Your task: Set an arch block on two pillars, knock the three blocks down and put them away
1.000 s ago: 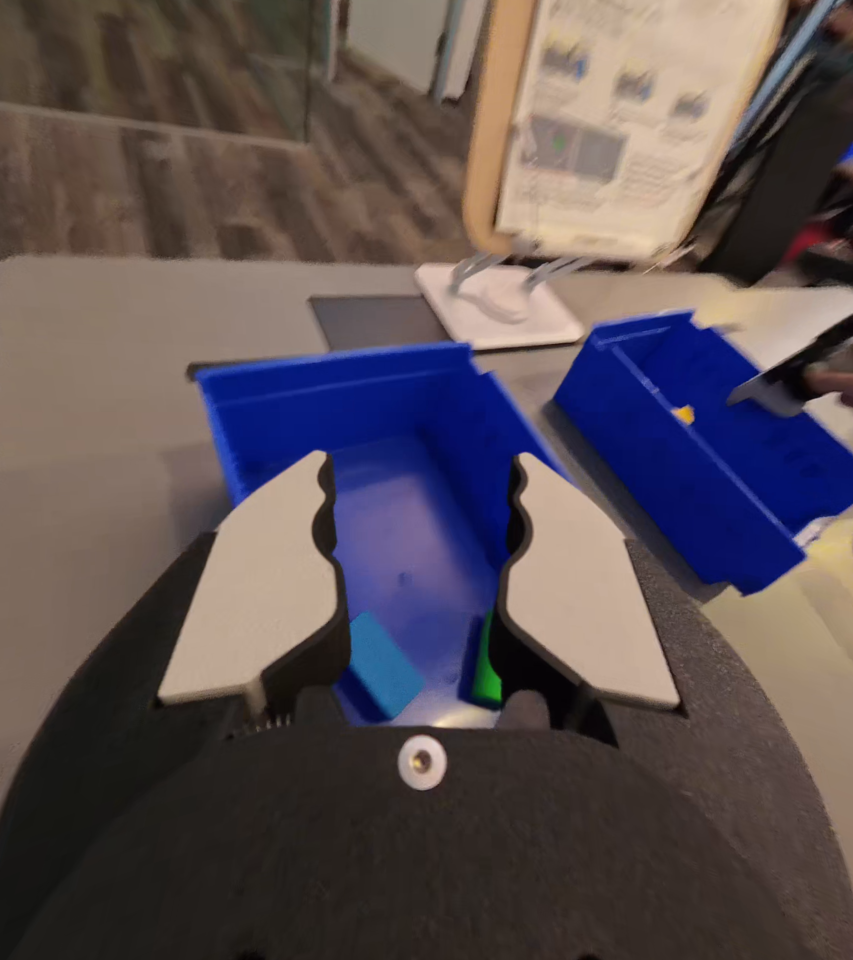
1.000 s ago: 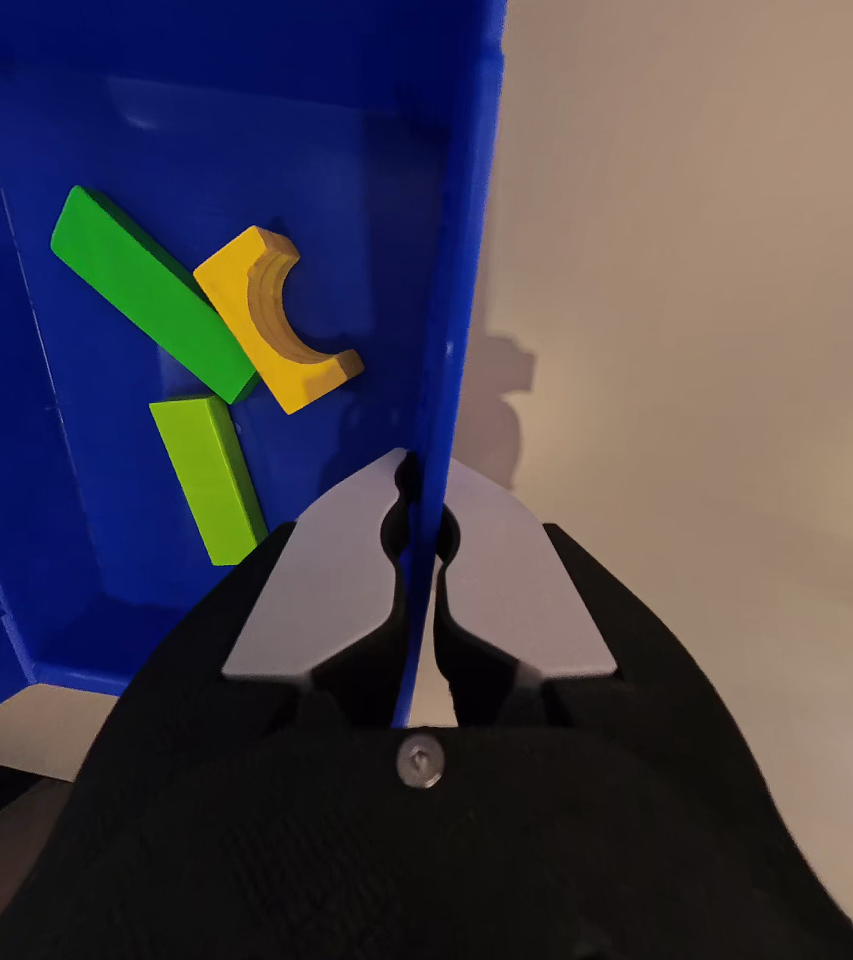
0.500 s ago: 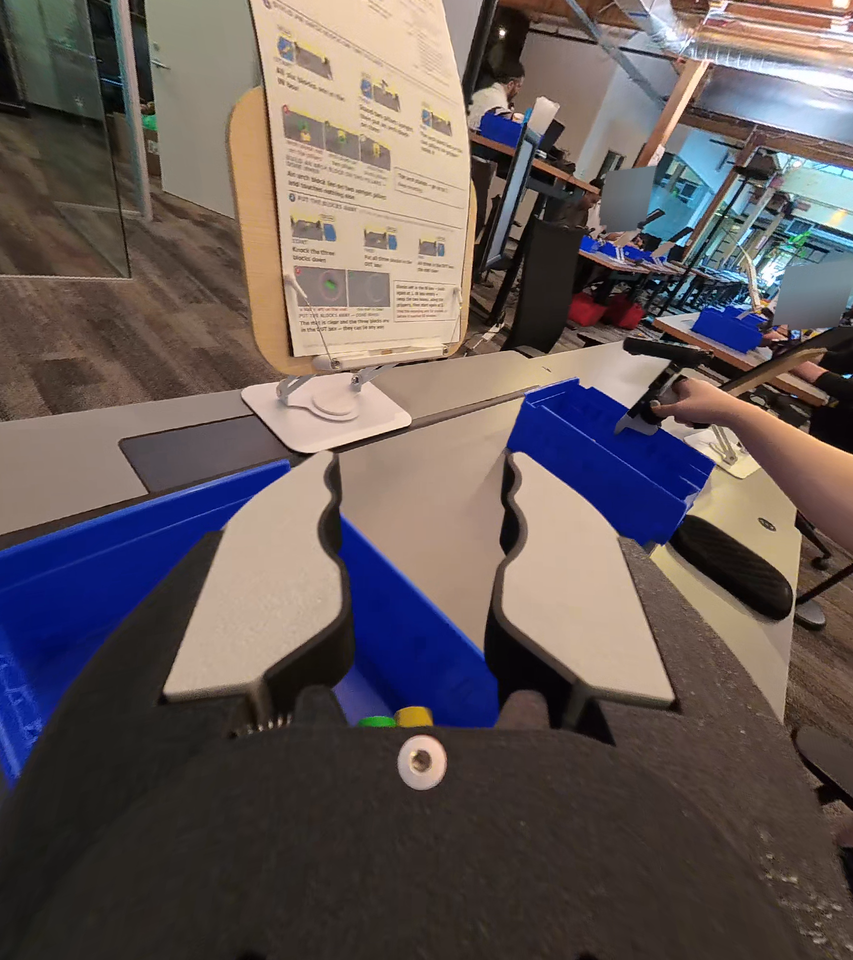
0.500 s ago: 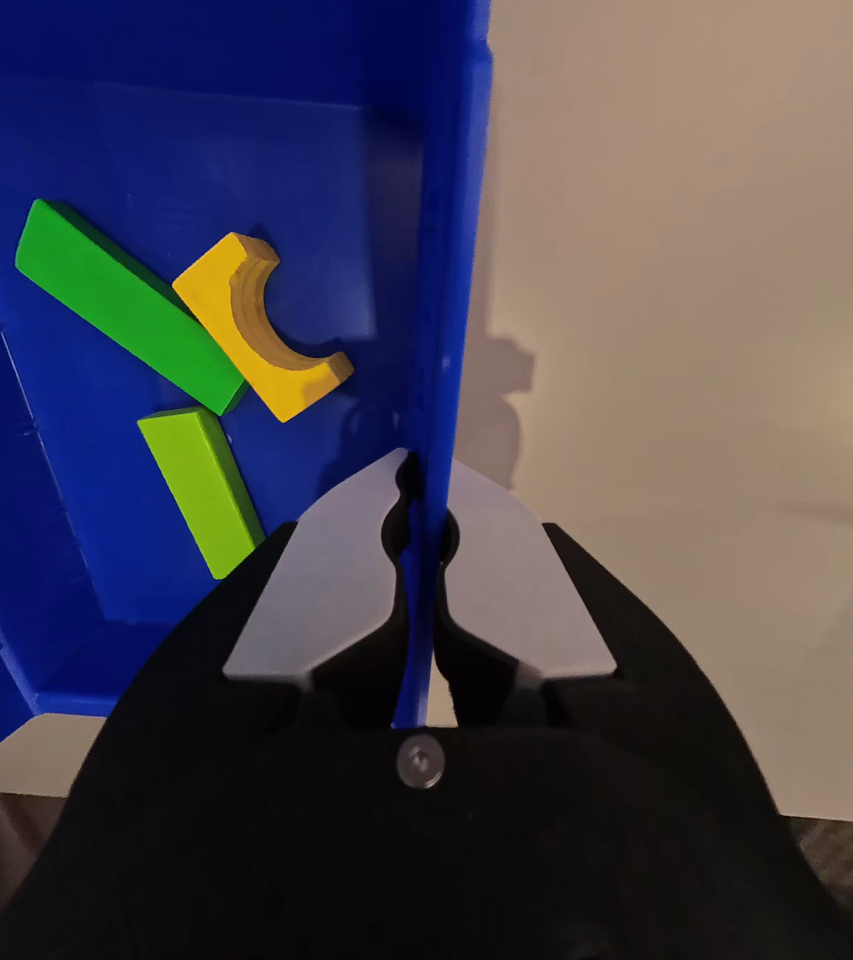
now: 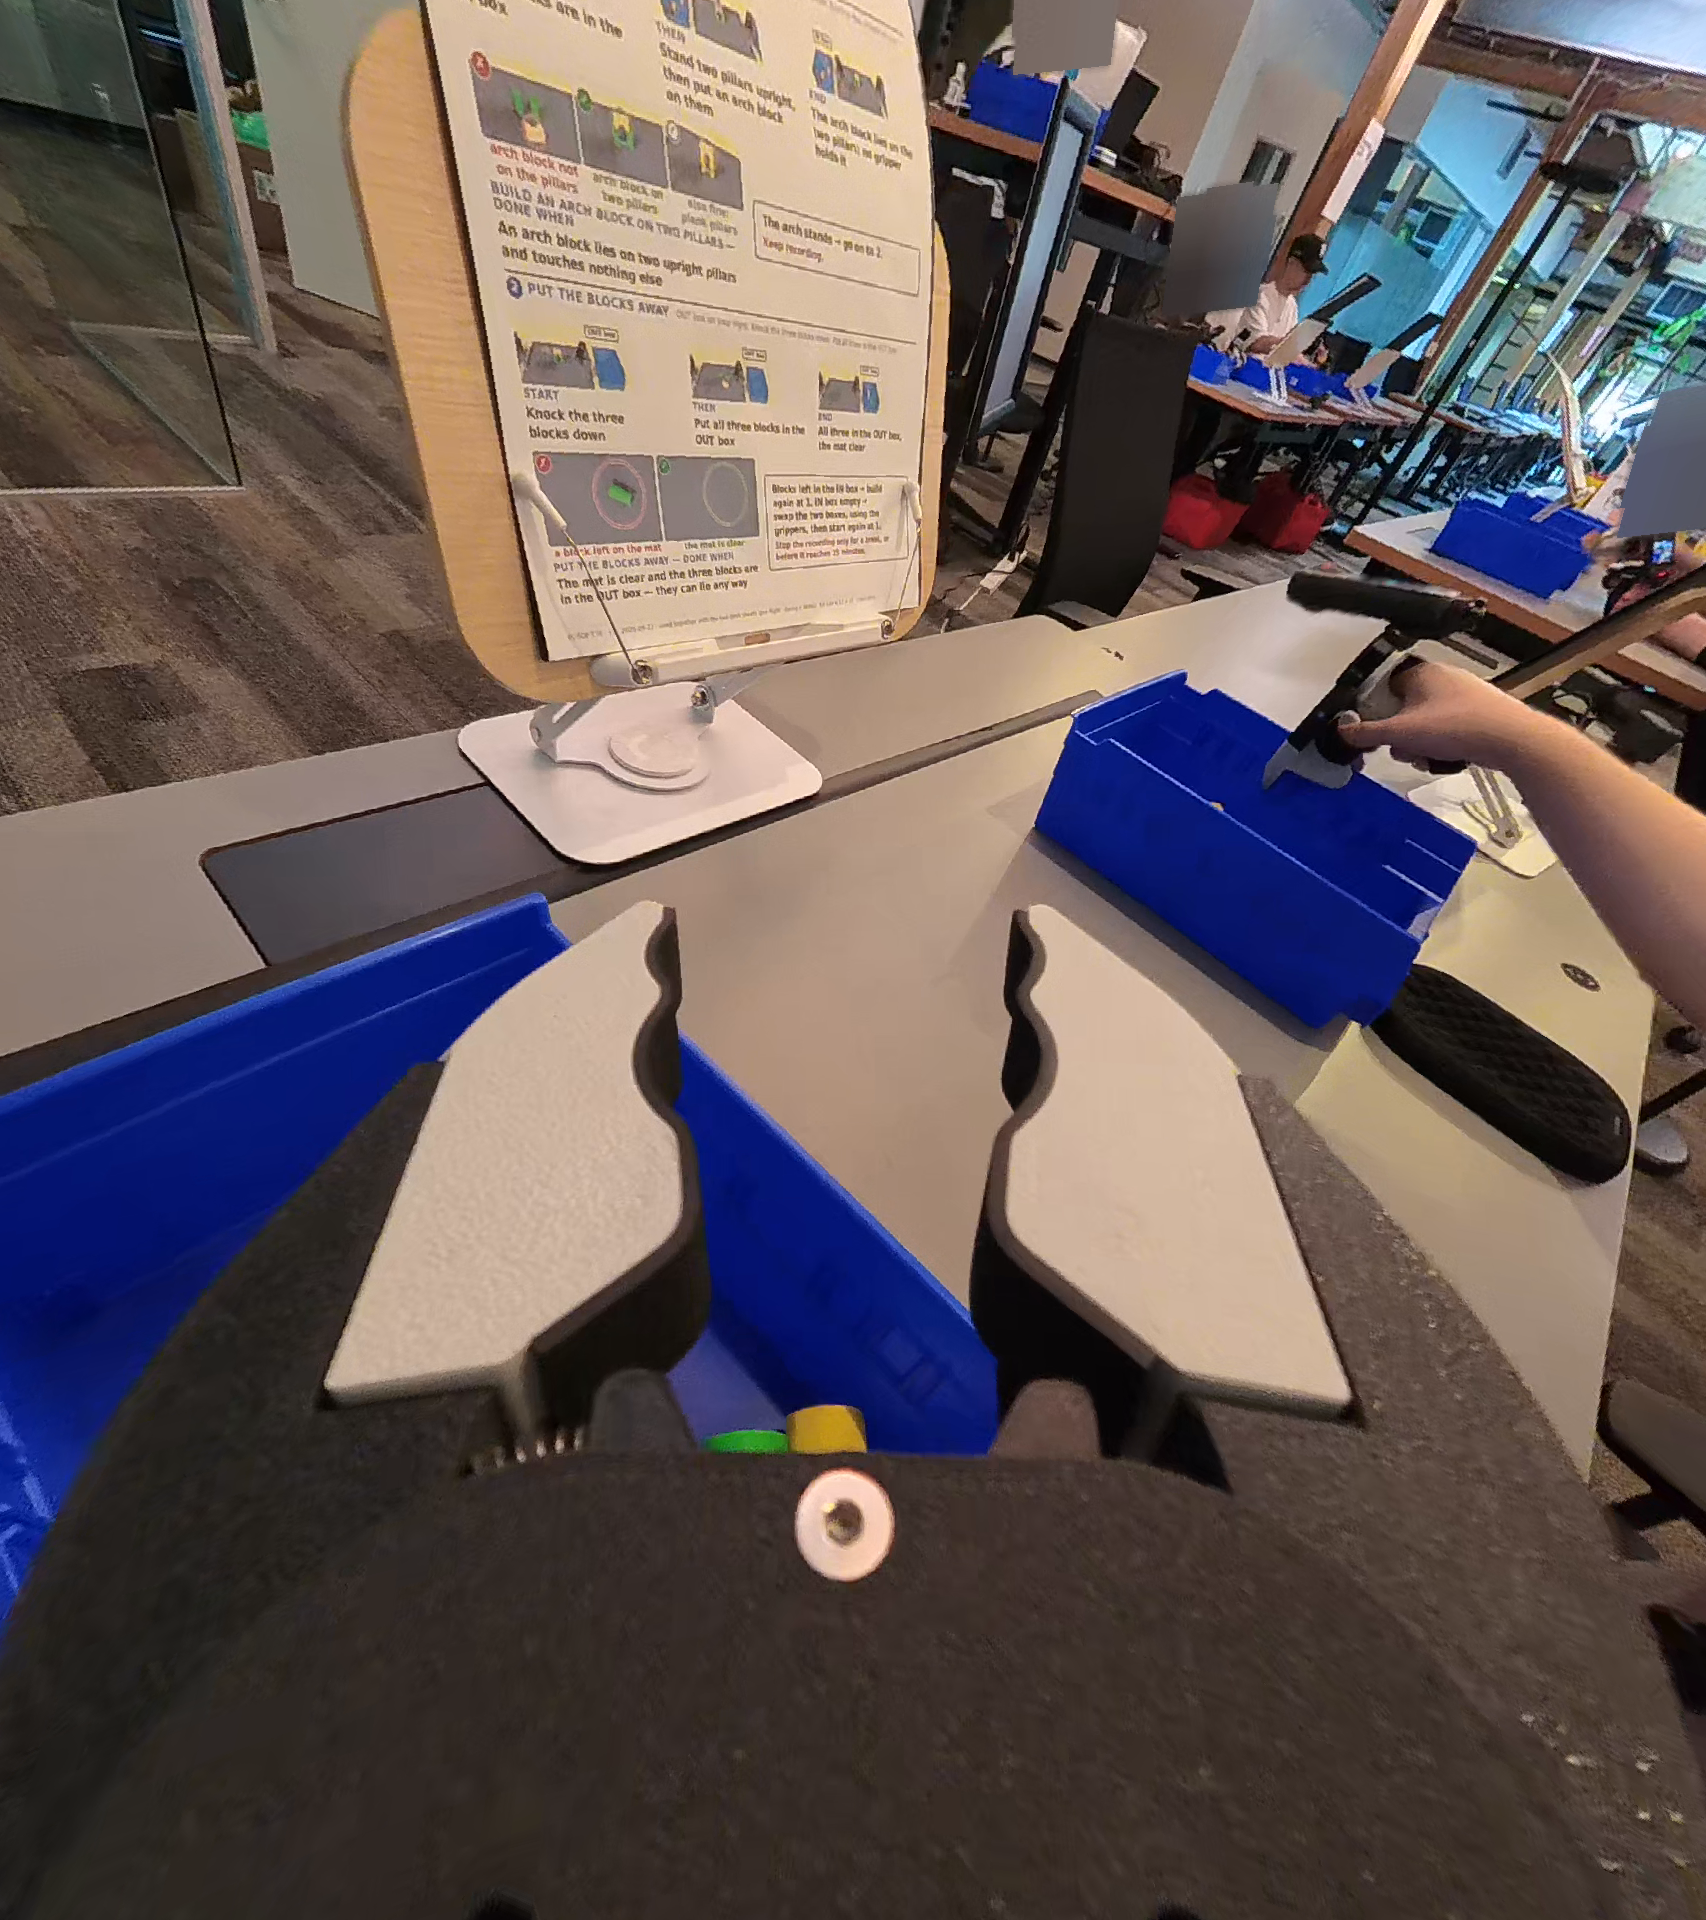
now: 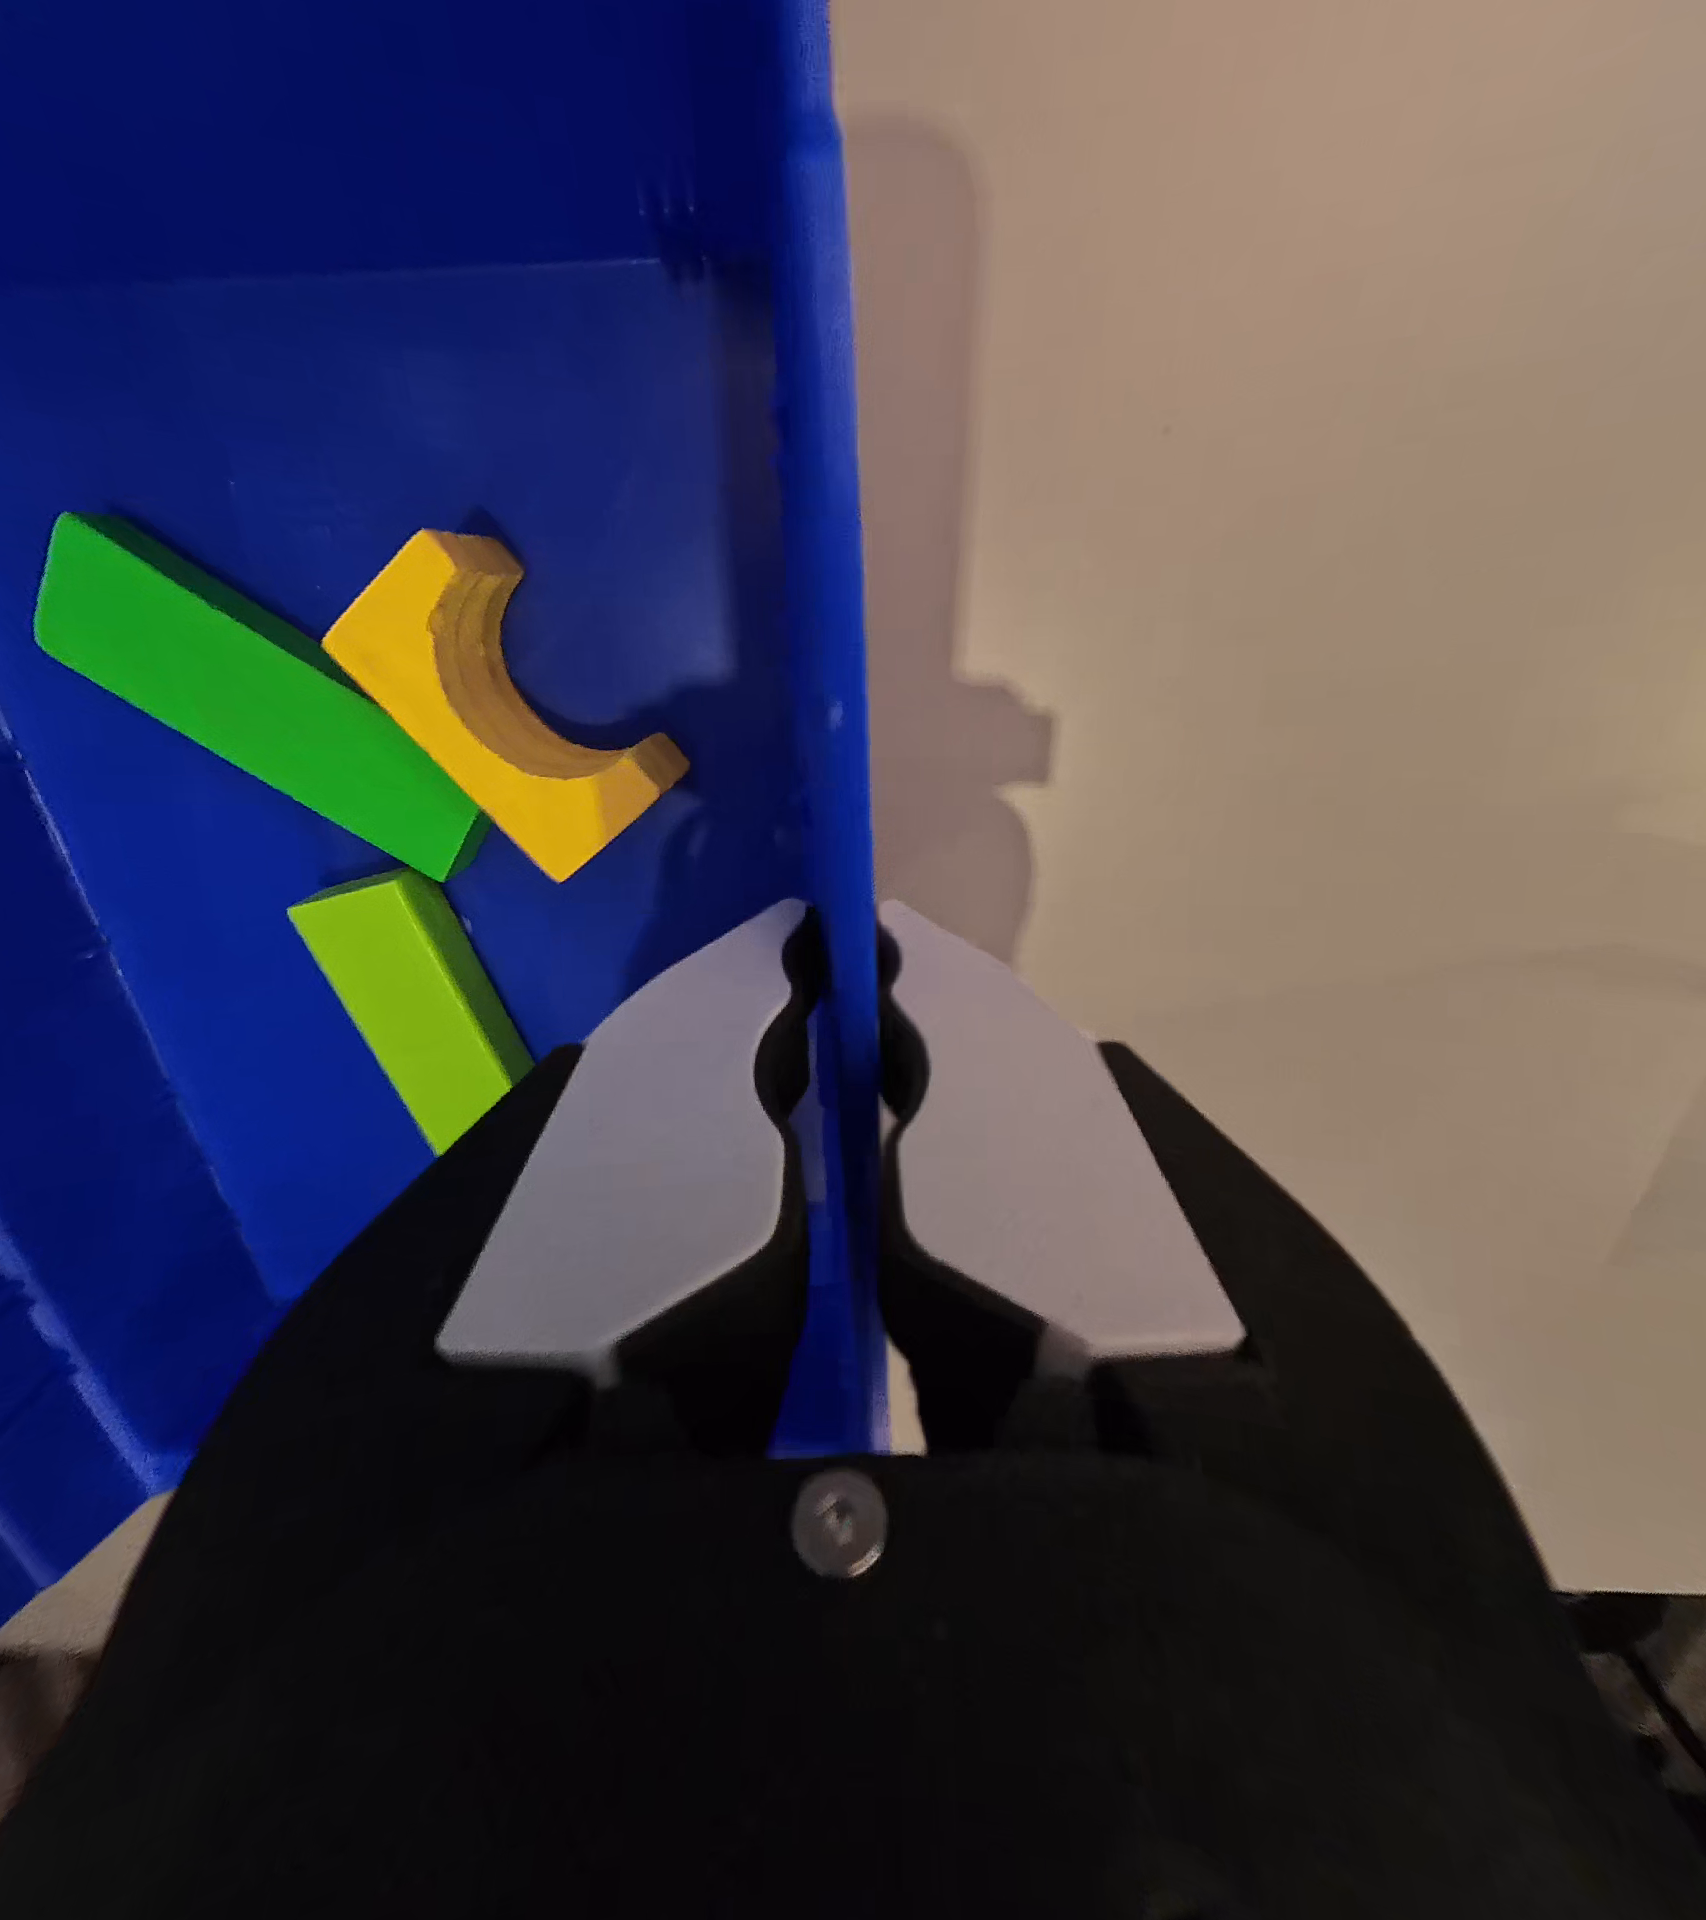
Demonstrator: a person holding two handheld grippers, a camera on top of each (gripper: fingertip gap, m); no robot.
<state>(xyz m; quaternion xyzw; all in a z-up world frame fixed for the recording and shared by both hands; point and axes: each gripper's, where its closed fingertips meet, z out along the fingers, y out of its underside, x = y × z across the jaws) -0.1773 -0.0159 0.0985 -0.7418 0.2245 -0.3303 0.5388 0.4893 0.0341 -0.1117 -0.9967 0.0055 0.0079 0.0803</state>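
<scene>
My right gripper [image 6: 841,925] is shut on the right wall of a blue bin [image 6: 818,520]. On that bin's floor lie a yellow arch block [image 6: 506,717], a dark green pillar block [image 6: 246,696] and a light green pillar block [image 6: 402,1008]. My left gripper [image 5: 844,925] is open and empty. The right wall of a second blue bin [image 5: 153,1143] runs between its fingers. Green [image 5: 745,1441] and yellow [image 5: 828,1429] block tops peek out deep in that bin. The left wrist view shows the right gripper [image 5: 1316,758] on the far bin [image 5: 1244,883].
An instruction board [image 5: 662,312] on a white stand [image 5: 641,769] stands at the back of the grey table [image 5: 880,831]. A black pad [image 5: 1503,1081] lies near the table's right edge. A person's arm [image 5: 1659,883] reaches in from the right. About 70 cm separates my left fingertips from my right.
My left gripper has tilted up from looking down into its bin to looking across the table, still open. My right gripper stays shut on the bin wall, and the blocks sit lower in its view.
</scene>
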